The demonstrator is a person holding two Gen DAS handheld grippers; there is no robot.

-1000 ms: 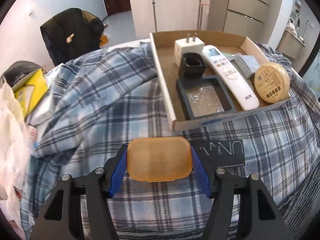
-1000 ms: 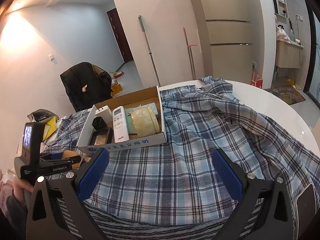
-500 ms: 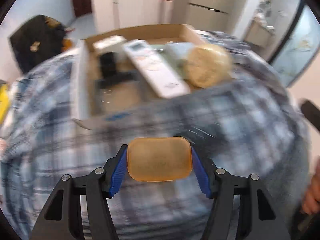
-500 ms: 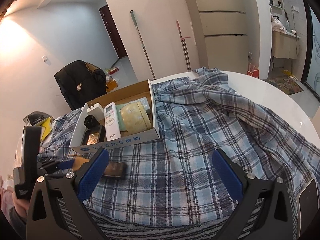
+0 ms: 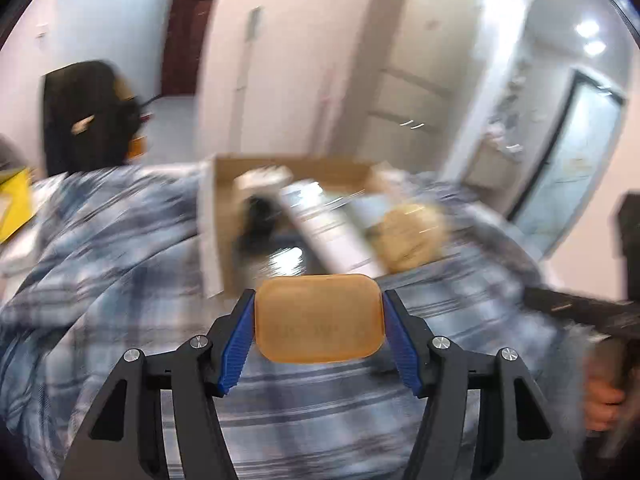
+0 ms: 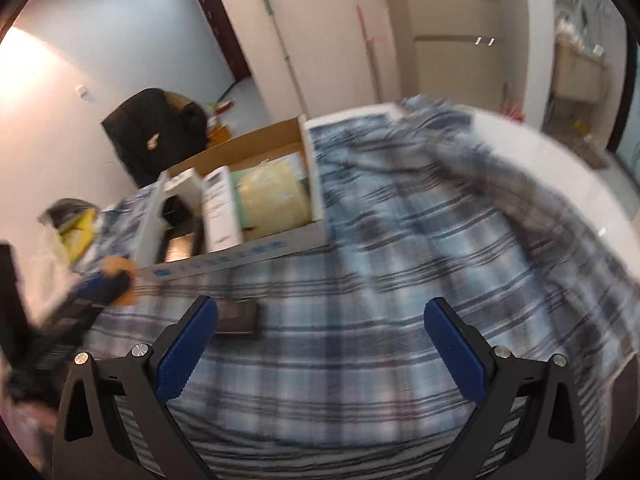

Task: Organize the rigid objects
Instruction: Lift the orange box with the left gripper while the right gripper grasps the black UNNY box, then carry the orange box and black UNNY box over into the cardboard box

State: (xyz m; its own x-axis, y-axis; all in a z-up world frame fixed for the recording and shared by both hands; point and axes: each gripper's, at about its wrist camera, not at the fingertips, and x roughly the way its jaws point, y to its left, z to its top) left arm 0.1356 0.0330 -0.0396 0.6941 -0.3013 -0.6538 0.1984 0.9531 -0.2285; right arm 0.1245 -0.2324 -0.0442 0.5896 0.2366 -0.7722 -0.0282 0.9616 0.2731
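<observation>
We found the left hand-held gripper clamping the amber case by its short ends; rigid, light, likely slick; right hand-held gripper wide, empty

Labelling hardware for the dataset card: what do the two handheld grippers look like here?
Both match: the left gripper and right gripper have matte black angular finger arms with triangular cut-outs, silver screw heads at the pivots and ribbed blue pads on the inner faces. No cables or sleeves visible.
</observation>
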